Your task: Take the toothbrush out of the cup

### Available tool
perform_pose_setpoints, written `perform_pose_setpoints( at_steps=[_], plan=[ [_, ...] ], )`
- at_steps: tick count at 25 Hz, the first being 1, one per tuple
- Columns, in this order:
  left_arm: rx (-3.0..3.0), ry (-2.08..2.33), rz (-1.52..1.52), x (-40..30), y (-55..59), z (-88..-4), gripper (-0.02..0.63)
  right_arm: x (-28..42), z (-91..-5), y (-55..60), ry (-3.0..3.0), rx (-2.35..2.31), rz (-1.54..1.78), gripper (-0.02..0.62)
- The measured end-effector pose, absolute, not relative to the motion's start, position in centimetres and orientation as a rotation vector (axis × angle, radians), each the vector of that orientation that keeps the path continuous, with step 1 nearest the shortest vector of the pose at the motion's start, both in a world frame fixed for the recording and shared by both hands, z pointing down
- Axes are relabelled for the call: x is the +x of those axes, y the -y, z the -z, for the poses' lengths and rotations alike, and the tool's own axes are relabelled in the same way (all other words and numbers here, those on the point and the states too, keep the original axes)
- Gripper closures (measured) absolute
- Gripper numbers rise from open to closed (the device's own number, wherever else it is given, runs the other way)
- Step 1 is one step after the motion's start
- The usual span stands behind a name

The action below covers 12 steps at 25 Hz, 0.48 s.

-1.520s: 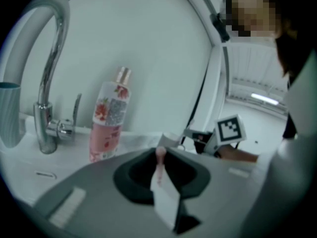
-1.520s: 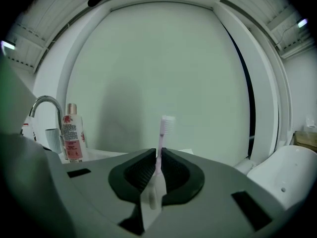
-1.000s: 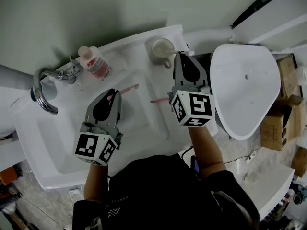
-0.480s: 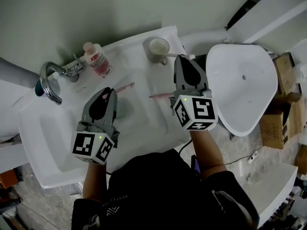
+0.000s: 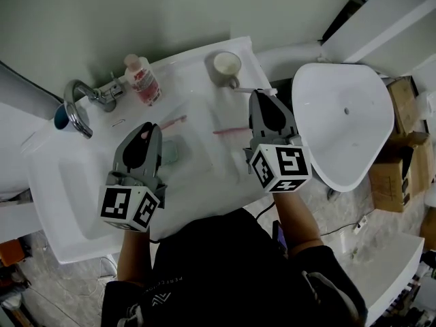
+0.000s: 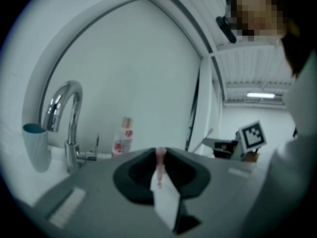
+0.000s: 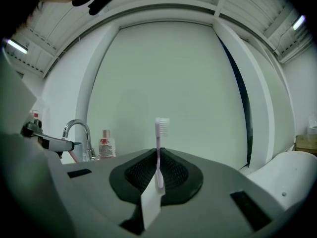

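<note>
Right gripper view: we find the right claw (image 7: 157,158) clamped narrow on the toothbrush (image 7: 162,127), shaft upright across the jaws, bristles up. It is out of the cup (image 5: 214,68), which stands near, ahead-left of this claw. The left claw (image 6: 159,153) pinches a pink toothbrush (image 5: 174,122).

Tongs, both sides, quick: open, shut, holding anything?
Left tongs: shut on a pink toothbrush.
Right tongs: shut on a second toothbrush.

Grey left tool (image 5: 146,129), right tool (image 5: 263,95); black shirt (image 5: 225,271).
</note>
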<state>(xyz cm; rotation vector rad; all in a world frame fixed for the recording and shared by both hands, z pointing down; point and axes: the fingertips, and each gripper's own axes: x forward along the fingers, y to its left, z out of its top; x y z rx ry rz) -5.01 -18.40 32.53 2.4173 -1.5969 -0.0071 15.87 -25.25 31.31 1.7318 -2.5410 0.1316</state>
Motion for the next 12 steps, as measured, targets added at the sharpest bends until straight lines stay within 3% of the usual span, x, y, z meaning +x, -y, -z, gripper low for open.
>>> perform_pose_setpoints(
  at_steps=[12],
  plan=[
    [2.393,1.632,0.021,-5.4,17.2,-32.5,0.551,15.9,-33.5,22.6,2.54,1.652,-0.226,0.577]
  ],
)
